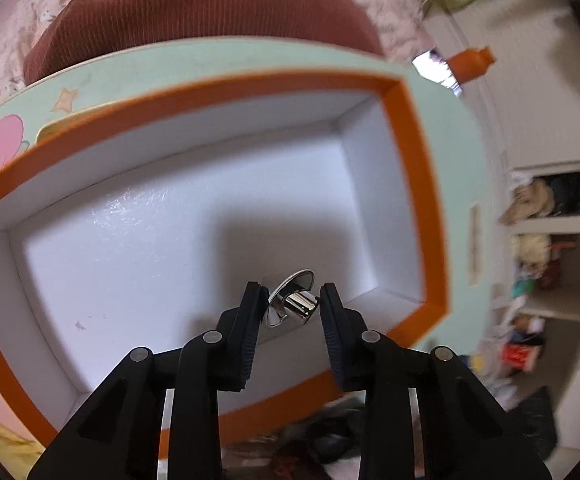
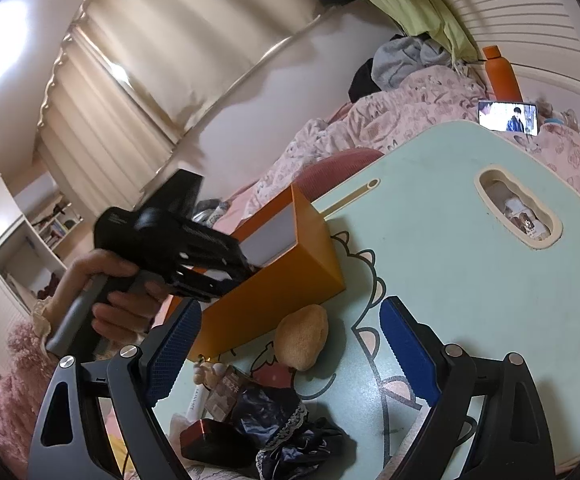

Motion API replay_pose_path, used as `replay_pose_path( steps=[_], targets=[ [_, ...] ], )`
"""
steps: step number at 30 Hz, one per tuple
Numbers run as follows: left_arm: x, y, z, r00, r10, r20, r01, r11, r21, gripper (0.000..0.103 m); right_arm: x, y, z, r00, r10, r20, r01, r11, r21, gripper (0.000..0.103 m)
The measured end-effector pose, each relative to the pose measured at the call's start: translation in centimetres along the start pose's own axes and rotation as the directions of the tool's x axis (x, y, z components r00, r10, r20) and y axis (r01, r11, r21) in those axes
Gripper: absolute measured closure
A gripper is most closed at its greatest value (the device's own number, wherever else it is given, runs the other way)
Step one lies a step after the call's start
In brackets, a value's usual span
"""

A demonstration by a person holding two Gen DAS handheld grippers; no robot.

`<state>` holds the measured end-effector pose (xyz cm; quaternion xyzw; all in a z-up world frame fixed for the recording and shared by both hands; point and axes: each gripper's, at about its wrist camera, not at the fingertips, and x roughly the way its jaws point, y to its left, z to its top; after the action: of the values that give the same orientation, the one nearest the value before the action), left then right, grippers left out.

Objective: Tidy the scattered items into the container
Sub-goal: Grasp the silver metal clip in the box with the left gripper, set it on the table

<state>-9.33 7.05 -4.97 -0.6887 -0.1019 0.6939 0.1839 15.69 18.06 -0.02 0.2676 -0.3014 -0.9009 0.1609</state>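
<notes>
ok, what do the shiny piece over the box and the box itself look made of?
Shiny piece: looks like polished or chromed metal, with mirror-like reflections on its disc and stem; plated plastic can't be ruled out. Box: seems rigid cardboard, with thin flat walls, a matte orange outside and a slightly glossy white lining that catches the light.

I'm seeing shelf clutter (image 1: 530,272) at three o'clock smearing into blur | left gripper (image 2: 250,268) fingertips are hiding inside the orange box (image 2: 274,292) | dark fabric (image 2: 290,432) at six o'clock is running off-frame.
</notes>
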Motion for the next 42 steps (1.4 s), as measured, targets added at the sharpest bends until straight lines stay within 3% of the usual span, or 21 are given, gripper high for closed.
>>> replay_pose_path(
  steps=[3, 5, 7, 10, 14, 19, 21, 23, 28, 32, 35, 38, 41, 42],
  targets=[
    [-2.2, -0.1, -0.4, 0.998, -0.014, 0.058, 0.013, 1.000, 0.012, 0.072, 0.1, 0.1, 0.0, 1.000, -0.001, 0.000, 0.001, 1.000, -0.001, 0.012],
    [-3.8, -0.2, -1.1, 0.994, -0.060, 0.089, 0.058, 0.998, 0.026, 0.072, 0.1, 0.0, 0.0, 1.000, -0.001, -0.001, 0.001, 1.000, 0.000, 0.012],
    [-5.8, -0.3, -2.6, 0.986, -0.109, 0.129, 0.102, 0.993, 0.060, 0.072, 0.2, 0.0, 0.1, 1.000, -0.002, -0.003, 0.002, 1.000, 0.002, 0.012],
    [-7.8, -0.6, -6.2, 0.975, -0.138, 0.176, 0.113, 0.983, 0.141, 0.072, 0.3, -0.1, 0.1, 1.000, -0.004, -0.007, 0.004, 1.000, 0.005, 0.012],
    [-6.2, -0.2, -10.5, 0.975, -0.183, 0.122, 0.153, 0.962, 0.226, 0.072, 0.4, -0.1, 0.2, 1.000, -0.006, -0.012, 0.006, 1.000, 0.005, 0.012],
    [-4.1, 2.4, -11.8, 0.970, -0.121, 0.211, 0.081, 0.978, 0.190, 0.072, 0.7, 0.0, 0.1, 1.000, -0.013, -0.022, 0.013, 1.000, -0.001, 0.012],
    [-4.0, 3.1, -11.7, 0.955, -0.142, 0.262, 0.101, 0.981, 0.163, 0.070, 0.7, 0.0, 0.1, 1.000, -0.014, -0.021, 0.014, 1.000, -0.001, 0.012],
    [-4.1, 3.7, -11.7, 0.941, -0.166, 0.294, 0.127, 0.981, 0.147, 0.051, 0.7, 0.0, 0.1, 1.000, -0.016, -0.019, 0.016, 1.000, -0.003, 0.012],
    [-5.7, 5.1, -13.3, 0.892, -0.230, 0.389, 0.182, 0.971, 0.155, 0.043, 0.8, 0.2, 0.1, 0.999, -0.029, -0.034, 0.028, 0.999, -0.031, 0.012],
    [-7.5, 6.3, -16.7, 0.859, -0.169, 0.484, 0.103, 0.982, 0.160, 0.043, 0.6, 1.3, 0.6, 0.997, -0.039, -0.064, 0.032, 0.993, -0.117, 0.012],
    [-8.5, 7.0, -20.2, 0.824, -0.006, 0.566, -0.077, 0.990, 0.122, 0.043, 0.0, 3.0, 0.0, 0.990, -0.090, -0.108, 0.060, 0.963, -0.261, 0.012],
    [-7.6, 7.2, -23.2, 0.798, 0.110, 0.593, -0.202, 0.975, 0.090, 0.040, -0.2, 4.7, -2.2, 0.967, -0.197, -0.161, 0.110, 0.895, -0.432, 0.012],
    [-5.5, 6.8, -26.0, 0.806, 0.168, 0.568, -0.267, 0.959, 0.095, 0.040, -0.3, 5.5, -5.6, 0.936, -0.301, -0.180, 0.143, 0.795, -0.589, 0.012],
    [-4.9, 6.5, -26.9, 0.797, 0.192, 0.572, -0.297, 0.950, 0.095, 0.040, -0.5, 5.5, -6.8, 0.930, -0.318, -0.184, 0.142, 0.773, -0.619, 0.012]
  ],
)
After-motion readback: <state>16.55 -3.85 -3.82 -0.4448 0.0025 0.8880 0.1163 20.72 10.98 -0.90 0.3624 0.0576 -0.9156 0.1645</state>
